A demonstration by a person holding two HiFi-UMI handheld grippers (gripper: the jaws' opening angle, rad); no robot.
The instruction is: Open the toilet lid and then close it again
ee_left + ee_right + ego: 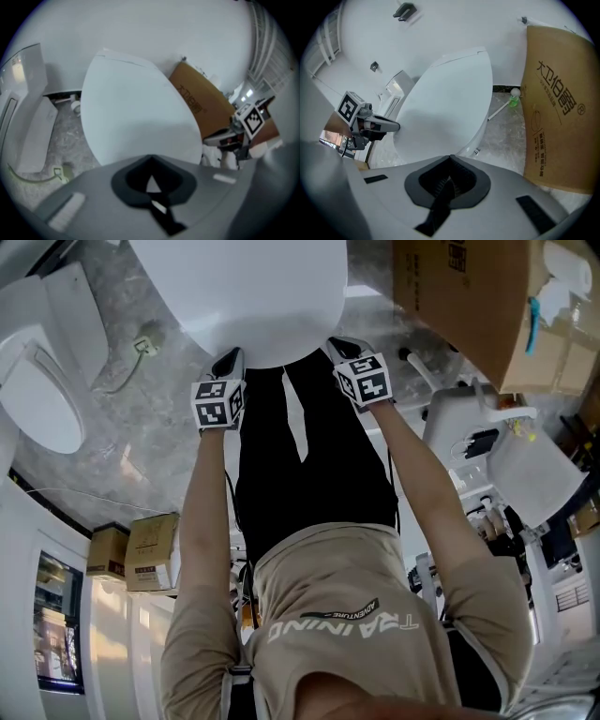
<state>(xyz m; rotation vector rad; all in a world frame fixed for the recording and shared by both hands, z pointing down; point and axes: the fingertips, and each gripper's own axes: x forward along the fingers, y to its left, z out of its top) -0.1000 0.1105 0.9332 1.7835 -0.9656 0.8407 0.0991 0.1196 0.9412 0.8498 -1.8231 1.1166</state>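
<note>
Head view: both my arms reach straight out ahead of me, left forearm (202,512) and right forearm (422,465) roughly parallel, and each gripper is tipped steeply downward at the near edge of the toilet lid (244,287). My left gripper (228,357) sits at the lid's near-left rim and my right gripper (339,345) at its near-right rim, marker cubes facing up. The two are set apart with the front curve of the lid between them. In the left gripper view my jaws are closed tip to tip with nothing between them, and the same holds in the right gripper view. From the head view I cannot tell whether either tip actually touches the rim or only hangs just beside it. The lid lies down flat on the bowl, a broad white oval filling the space in front of both tools. A large cardboard box (469,306) stands close on the lid's right side, printed face turned toward my right gripper. A white-handled item with a green end (513,101) lies on the marbled floor (122,446) between box and bowl. On the left, well apart, another toilet seat (37,399) stands, with a small green fitting (145,343) on the floor between it and the lid. Two small boxes (150,554) sit near my left elbow.
</note>
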